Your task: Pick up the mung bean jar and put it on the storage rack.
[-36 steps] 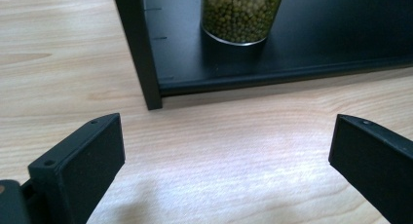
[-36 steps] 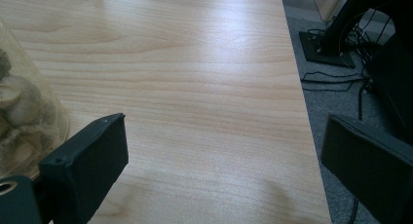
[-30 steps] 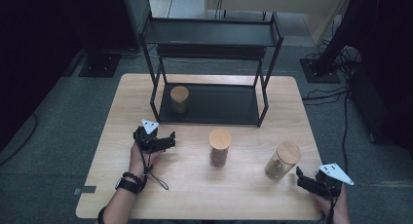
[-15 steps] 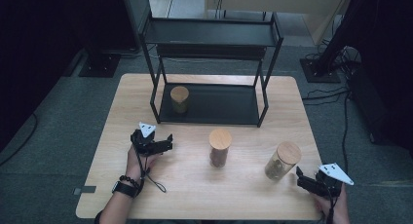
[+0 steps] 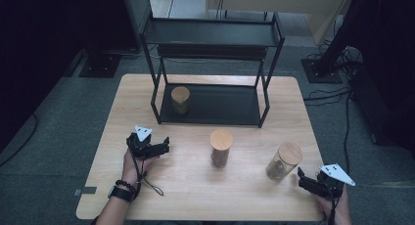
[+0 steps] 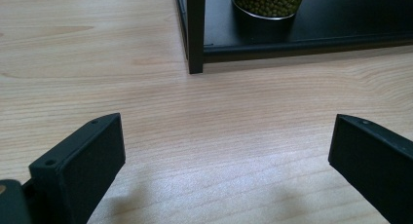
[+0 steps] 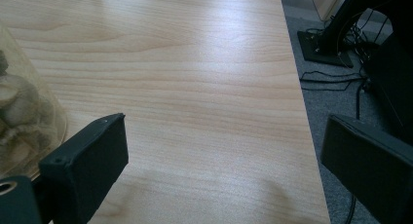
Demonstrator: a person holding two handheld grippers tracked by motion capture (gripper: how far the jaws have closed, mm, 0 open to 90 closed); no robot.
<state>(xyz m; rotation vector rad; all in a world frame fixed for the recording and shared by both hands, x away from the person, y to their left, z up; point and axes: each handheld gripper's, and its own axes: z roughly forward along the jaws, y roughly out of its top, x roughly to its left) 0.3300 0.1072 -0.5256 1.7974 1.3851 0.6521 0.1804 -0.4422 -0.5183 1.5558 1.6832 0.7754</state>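
On the wooden surface the left claw rests with jaws wide and empty, near the rack's front left leg; a jar of green beans stands on the rack's bottom shelf beyond it. The right claw, also wide and empty, sits at the surface's right front corner, just beside a wood-lidded jar. A third jar stands between the claws.

table: holds all things | rack: stands at the back middle of the table | jar on rack: on the bottom shelf, left side | middle jar: in front of the rack | right jar: right of the middle jar | left gripper: left of the middle jar | right gripper: front right corner, just beside the right jar
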